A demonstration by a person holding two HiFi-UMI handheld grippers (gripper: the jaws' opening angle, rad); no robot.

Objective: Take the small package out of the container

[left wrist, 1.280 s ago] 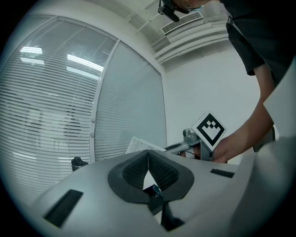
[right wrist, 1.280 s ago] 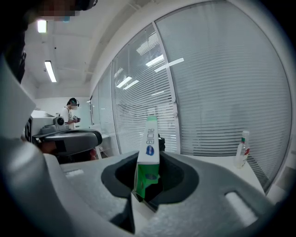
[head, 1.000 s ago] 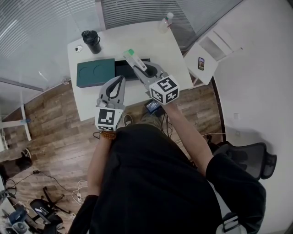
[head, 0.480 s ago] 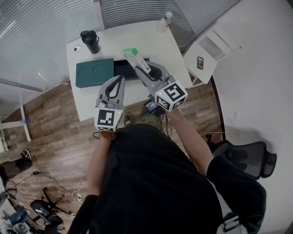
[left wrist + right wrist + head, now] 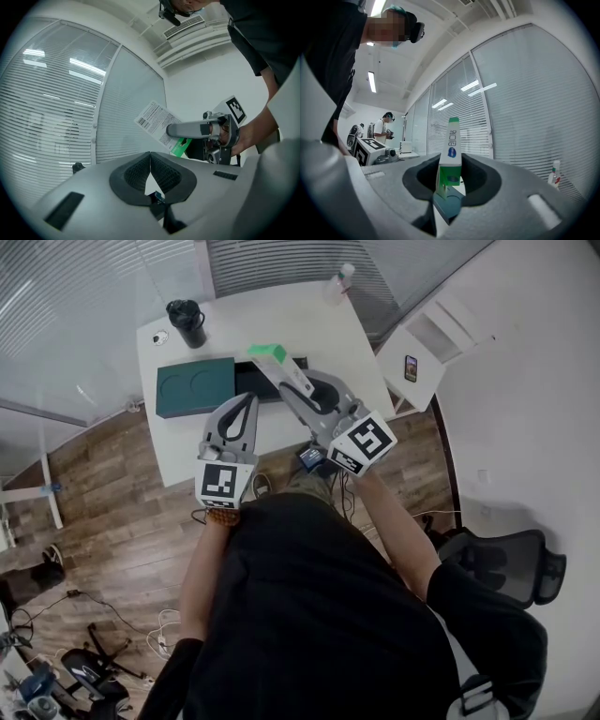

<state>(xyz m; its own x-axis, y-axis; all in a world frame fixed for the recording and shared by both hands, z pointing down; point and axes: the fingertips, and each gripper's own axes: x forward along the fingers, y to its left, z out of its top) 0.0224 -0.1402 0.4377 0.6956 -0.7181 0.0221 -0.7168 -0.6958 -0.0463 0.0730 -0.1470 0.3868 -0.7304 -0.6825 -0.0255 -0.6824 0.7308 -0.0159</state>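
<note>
From here I see a wood-plank floor [image 5: 112, 493] and glass walls with blinds [image 5: 525, 103] round a white table [image 5: 309, 324]. On the table lies the dark green container [image 5: 195, 387], its top bearing two round hollows, with a black tray [image 5: 251, 381] just beside it. A black tumbler [image 5: 187, 324] stands near the far left corner and a clear bottle [image 5: 339, 282] at the far edge.

My right gripper [image 5: 292, 382] points level, jaws partway closed and clamped on the small package [image 5: 274, 357], which it holds up in the air above the table, out of the container. My left gripper [image 5: 236, 413] sits nearer me, jaws together at the tips with nothing in them.

The package is white with a green end; its narrow edge [image 5: 451, 154] carries a blue oval logo and characters I cannot read. Its broad face [image 5: 157, 123] shows a barcode and fine print, too small to read.
</note>
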